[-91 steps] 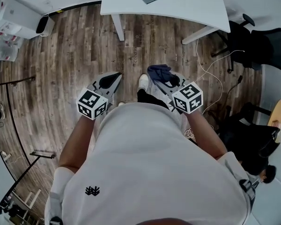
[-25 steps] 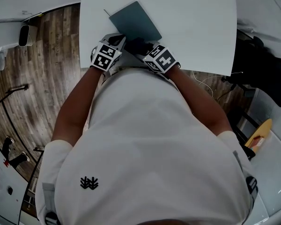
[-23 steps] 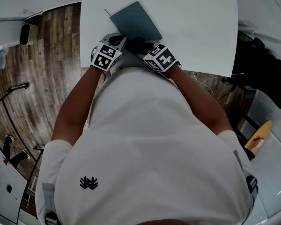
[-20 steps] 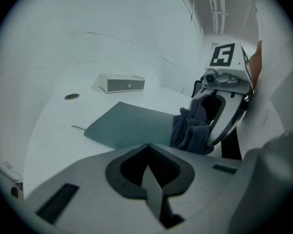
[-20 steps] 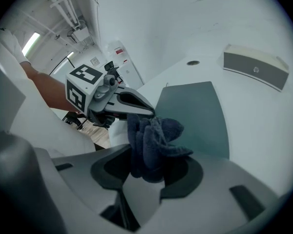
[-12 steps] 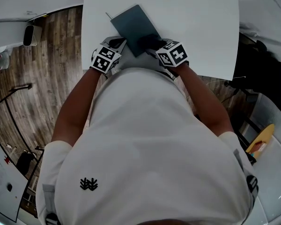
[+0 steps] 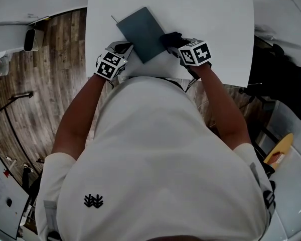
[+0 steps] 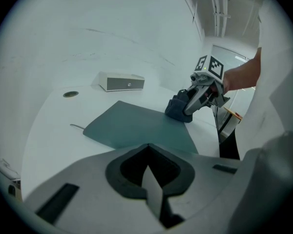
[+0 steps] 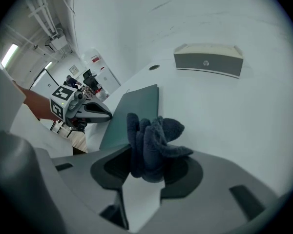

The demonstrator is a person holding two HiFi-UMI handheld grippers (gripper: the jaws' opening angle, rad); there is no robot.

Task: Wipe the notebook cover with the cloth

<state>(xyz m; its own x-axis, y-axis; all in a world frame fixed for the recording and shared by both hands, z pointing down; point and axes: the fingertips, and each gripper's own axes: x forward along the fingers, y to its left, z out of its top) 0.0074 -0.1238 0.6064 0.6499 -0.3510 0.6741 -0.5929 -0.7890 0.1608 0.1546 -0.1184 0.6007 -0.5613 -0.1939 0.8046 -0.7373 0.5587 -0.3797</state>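
Navy cloth [image 9: 154,140], clenched in the right hand-held gripper [image 7: 173,39], touched the notebook [image 7: 143,27] — which might slide unless the closed, empty left hand-held gripper [image 7: 125,47] beside it pinned it.

**Colour rundown: white, teal, navy, and a lot of grey**

The tabletop [image 7: 215,14] is plain white all over. The notebook [image 7: 143,27] just ahead of the left hand-held gripper [image 7: 124,47] has a flat, muted teal cover with no pattern on it. The cloth [image 7: 171,38] in the right hand-held gripper [image 7: 178,41] is dark navy. Both hand-held grippers are pale grey with darker grey insets, and the cube [image 7: 110,64] on each carries black-and-white square markers. Way out beyond the right hand-held gripper there's a small box [image 9: 208,60], cream on top with a grey front. The shirt [image 7: 155,159] is white with a tiny black logo. The floor [image 7: 50,84] off to the left hand-held gripper's side is brown wood planking.
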